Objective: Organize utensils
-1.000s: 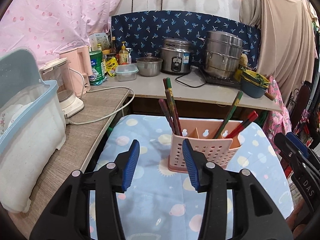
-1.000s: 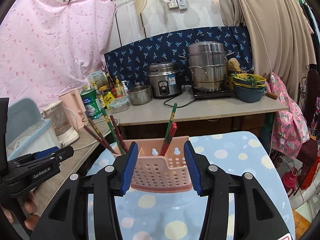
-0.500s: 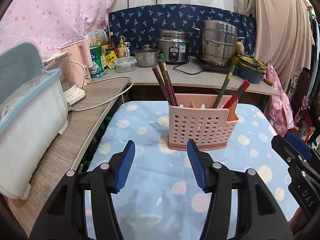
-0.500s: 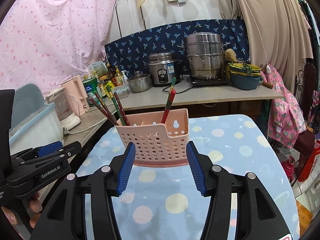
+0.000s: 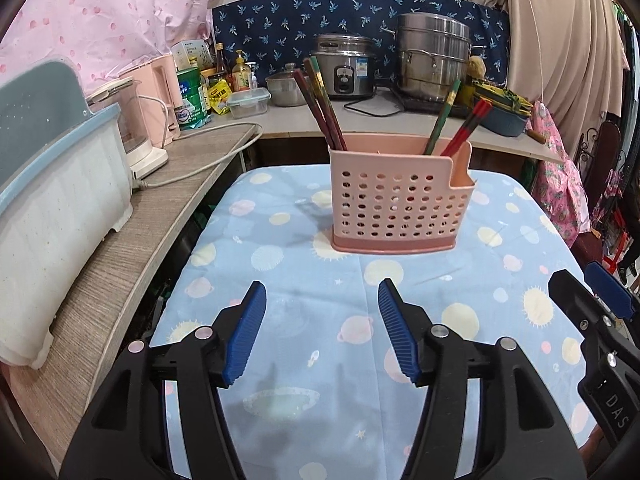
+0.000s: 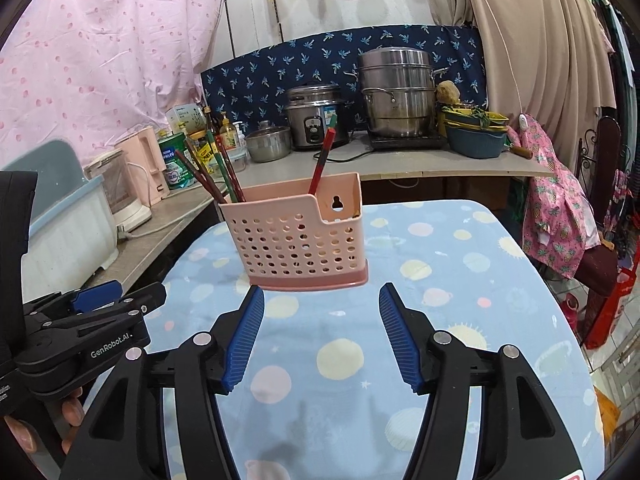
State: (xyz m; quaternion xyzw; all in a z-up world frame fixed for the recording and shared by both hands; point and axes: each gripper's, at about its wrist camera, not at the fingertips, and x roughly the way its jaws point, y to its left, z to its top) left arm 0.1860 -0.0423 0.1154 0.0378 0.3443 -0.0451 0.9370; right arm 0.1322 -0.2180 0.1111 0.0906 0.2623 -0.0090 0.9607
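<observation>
A pink perforated utensil holder (image 5: 396, 204) stands upright on the blue planet-print cloth (image 5: 312, 360); it also shows in the right wrist view (image 6: 298, 236). Dark red and green chopsticks (image 5: 320, 108) lean in its left compartment, and a green one and red ones (image 5: 456, 120) lean in its right. My left gripper (image 5: 320, 328) is open and empty, short of the holder. My right gripper (image 6: 320, 328) is open and empty, just in front of the holder's base.
A wooden counter (image 5: 132, 232) on the left carries a white and blue dish bin (image 5: 52, 184) and a pink blender (image 5: 138, 128). The back counter holds a rice cooker (image 5: 346, 70), steel pots (image 5: 434, 58), bottles and bowls. Pink clothes (image 6: 560, 216) hang right.
Both grippers have pulled back from the holder and sit lower, so the holder looks farther away. Both stay open and empty.
</observation>
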